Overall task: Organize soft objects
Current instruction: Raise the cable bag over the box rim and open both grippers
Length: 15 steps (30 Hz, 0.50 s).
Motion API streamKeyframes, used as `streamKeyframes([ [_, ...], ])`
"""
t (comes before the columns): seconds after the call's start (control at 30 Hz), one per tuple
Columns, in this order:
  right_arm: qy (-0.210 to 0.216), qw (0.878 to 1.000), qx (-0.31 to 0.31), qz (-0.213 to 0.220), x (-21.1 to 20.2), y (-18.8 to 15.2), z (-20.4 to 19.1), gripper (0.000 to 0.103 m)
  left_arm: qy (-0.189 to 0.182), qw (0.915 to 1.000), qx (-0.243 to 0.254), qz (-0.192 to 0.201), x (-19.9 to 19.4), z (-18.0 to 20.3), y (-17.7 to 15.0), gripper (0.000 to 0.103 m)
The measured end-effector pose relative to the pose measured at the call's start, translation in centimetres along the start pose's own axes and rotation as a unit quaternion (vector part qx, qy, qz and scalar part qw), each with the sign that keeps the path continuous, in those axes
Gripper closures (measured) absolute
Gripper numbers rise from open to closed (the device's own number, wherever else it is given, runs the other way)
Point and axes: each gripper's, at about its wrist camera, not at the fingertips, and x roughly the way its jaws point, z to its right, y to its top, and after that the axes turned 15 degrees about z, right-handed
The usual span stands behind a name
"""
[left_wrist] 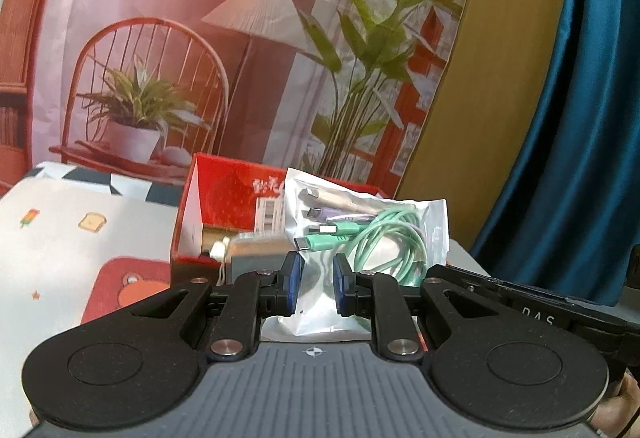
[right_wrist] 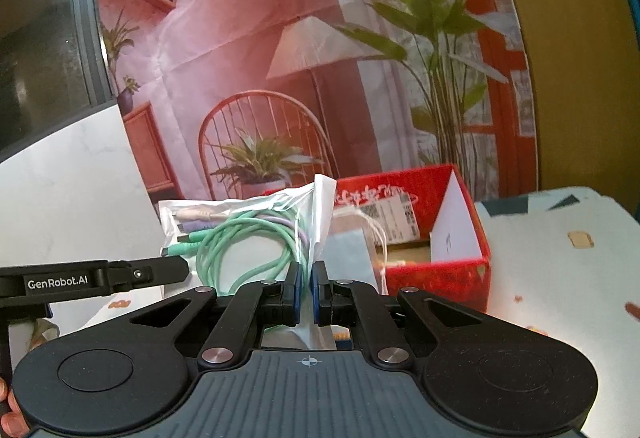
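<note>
A clear plastic bag [left_wrist: 372,230] of coiled green and purple charging cables hangs in the air between both grippers. My left gripper [left_wrist: 316,282] is shut on the bag's crumpled lower part, blue pads on either side. My right gripper [right_wrist: 308,288] is shut on the thin side edge of the same bag [right_wrist: 240,234]. In the left wrist view, a right-gripper finger [left_wrist: 472,278] reaches in from the right. In the right wrist view, a left-gripper finger [right_wrist: 152,272] reaches to the bag from the left. Behind the bag stands an open red box [left_wrist: 216,206].
The red box [right_wrist: 452,270] holds a grey soft item [left_wrist: 256,258] with a white string tag. It stands on a cartoon-print tablecloth [left_wrist: 60,230]. A printed backdrop [left_wrist: 200,38] of a chair and plants hangs behind, with a blue curtain [left_wrist: 580,118] to the right.
</note>
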Motion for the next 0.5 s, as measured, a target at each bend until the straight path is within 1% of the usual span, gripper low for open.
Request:
streamKeyframes([
  [0.3,0.016,1.000,0.008,0.022,2.3,3.9,0.0,0.098,-0.007,0.9996,0.004,0.027,1.7,-0.1,3.3,0.084],
  [0.5,0.022,0.999,-0.017,0.036,4.1,6.4,-0.3,0.098,-0.008,0.9994,0.016,0.030,3.1,0.1,4.7,0.084],
])
